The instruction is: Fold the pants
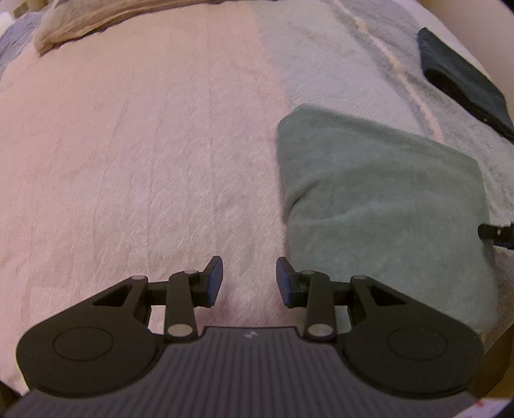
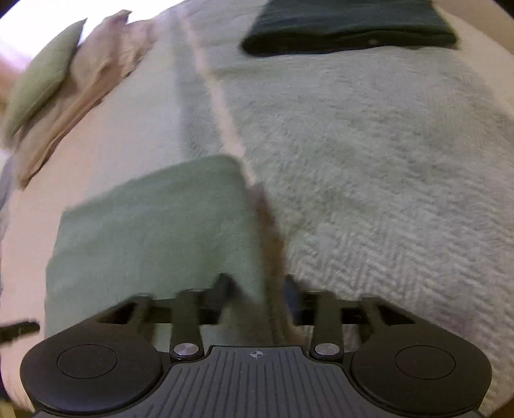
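While laid flat on a pink and pale-green woven blanket (image 1: 144,160), soft sage-green folded pants (image 1: 379,205) are seen as a fleecy rectangle. Left gripper (image 1: 250,281) is parted, empty, beside them; right gripper (image 2: 257,300) is parted astride their edge.

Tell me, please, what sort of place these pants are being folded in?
Most likely a bedroom, with a bed as the work surface: a soft pink and pale green blanket covers it, a cushion lies at the far end, and folded green pants and a dark folded garment rest on top.
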{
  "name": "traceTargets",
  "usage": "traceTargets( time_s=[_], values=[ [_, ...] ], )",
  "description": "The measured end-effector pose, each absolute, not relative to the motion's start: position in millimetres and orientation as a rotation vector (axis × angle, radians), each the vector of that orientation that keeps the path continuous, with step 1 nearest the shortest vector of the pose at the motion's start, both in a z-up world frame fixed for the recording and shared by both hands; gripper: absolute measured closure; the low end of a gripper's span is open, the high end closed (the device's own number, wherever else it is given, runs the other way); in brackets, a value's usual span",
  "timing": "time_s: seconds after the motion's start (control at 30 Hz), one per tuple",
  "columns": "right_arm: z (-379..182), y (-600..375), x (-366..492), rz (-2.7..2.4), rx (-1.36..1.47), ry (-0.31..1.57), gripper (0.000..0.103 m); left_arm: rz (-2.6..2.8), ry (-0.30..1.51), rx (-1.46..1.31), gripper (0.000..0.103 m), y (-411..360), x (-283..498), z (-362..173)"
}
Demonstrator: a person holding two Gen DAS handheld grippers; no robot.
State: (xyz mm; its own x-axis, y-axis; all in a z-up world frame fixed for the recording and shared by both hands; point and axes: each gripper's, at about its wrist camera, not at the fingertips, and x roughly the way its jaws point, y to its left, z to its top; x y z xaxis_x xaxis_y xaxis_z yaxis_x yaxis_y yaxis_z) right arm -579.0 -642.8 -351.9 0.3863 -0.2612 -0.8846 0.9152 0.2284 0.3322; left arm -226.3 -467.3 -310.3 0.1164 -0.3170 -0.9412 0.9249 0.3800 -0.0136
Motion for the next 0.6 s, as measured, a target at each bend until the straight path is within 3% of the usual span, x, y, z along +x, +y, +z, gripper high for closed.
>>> traceTargets(
  time_s=[0.07, 0.2, 0.23, 0.27, 0.33, 0.47, 0.6],
  values=[
    [-329.8, -642.3, -577.8, -0.979, 0.92, 0.791, 0.058, -1.049, 1.062, 0.711, 0.072, -471.2, -226.5, -307.8],
    [-293.6, -640.6, -566.5, -0.985, 0.726, 0.676, 0.059, -1.1, 1.052, 0.692, 0.083, -495.5, -225.4, -310.6],
    [-293.1, -642.0, -557.3, -0.953, 0.695, 0.676, 0.064, -1.129, 1.035, 0.683, 0.084, -505.6, -227.4, -310.9],
    [-297.9, -643.9, -547.6, -0.919, 0.661, 0.68, 0.073, -1.171, 1.002, 0.667, 0.084, -518.2, -230.5, -310.7],
    [-316.7, -652.3, -530.9, -0.884, 0.631, 0.703, 0.078, -1.228, 0.949, 0.64, 0.084, -540.9, -236.4, -313.0],
    [-369.6, -675.2, -519.9, -0.865, 0.7, 0.797, 0.078, -1.265, 0.929, 0.639, 0.085, -589.9, -236.1, -344.3],
    [-369.3, -682.4, -549.5, -0.922, 0.819, 0.744, 0.077, -1.261, 0.939, 0.663, 0.084, -589.1, -233.0, -366.7]
  ],
)
